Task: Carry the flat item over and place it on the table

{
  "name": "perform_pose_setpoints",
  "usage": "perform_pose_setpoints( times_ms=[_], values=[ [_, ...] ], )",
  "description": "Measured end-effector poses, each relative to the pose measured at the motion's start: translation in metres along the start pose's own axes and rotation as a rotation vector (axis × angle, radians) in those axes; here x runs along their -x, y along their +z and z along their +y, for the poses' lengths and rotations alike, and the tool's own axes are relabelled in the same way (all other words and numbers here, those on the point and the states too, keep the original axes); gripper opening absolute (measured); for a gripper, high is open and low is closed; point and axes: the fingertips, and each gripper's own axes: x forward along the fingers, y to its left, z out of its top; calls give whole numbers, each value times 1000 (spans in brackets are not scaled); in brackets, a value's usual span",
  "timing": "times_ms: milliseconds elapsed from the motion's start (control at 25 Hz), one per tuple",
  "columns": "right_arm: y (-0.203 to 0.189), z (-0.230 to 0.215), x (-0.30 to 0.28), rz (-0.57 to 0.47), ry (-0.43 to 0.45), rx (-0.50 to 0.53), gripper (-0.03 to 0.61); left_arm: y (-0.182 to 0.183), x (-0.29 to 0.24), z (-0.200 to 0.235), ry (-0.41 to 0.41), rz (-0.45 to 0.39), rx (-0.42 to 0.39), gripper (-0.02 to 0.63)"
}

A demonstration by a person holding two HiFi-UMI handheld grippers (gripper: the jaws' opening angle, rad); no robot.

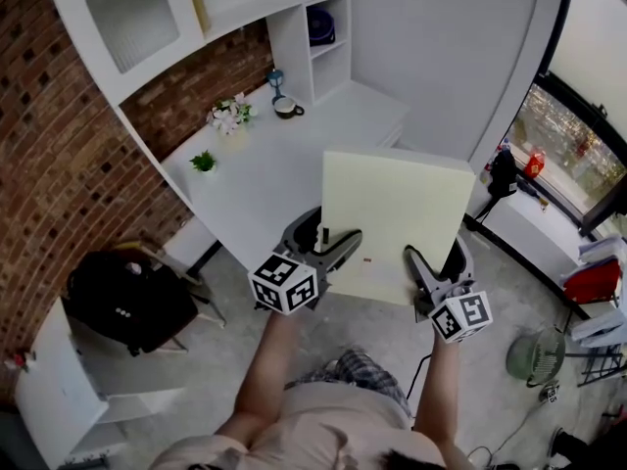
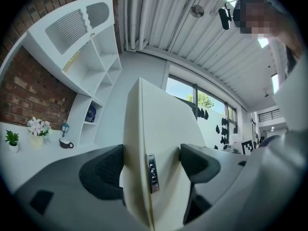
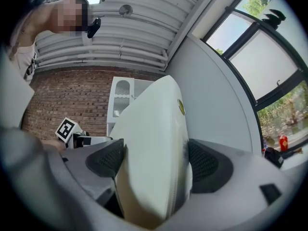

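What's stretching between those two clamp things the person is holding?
A pale yellow flat case spans the gap. The left gripper and right gripper are each shut on its near end. The head view shows this.

Head camera is looking steeply down from above the person, taking in the pale panel (image 1: 392,213) and the white worktop (image 1: 265,174) beyond. Left gripper camera is sitting close behind its fingers (image 2: 103,170), facing the shelf unit (image 2: 91,66) and windows (image 2: 192,95). Right gripper camera is sitting equally close, facing the brick wall (image 3: 67,95). All 3 views are sharing the panel.
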Motion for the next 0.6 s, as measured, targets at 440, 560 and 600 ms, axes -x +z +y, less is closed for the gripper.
perform_pose_setpoints(
  times_ms=[440, 560, 600],
  values=[
    [-10, -33, -37, -3, -13, -8, 425, -2, -40, 33, -6, 6, 1, 354],
    [-13, -57, -58, -1, -10, -18, 425, -1, -66, 48, 1, 9, 1, 354],
    [-14, -66, -67, -1, -8, -20, 425, 0, -77, 55, 4, 8, -1, 354]
  ],
)
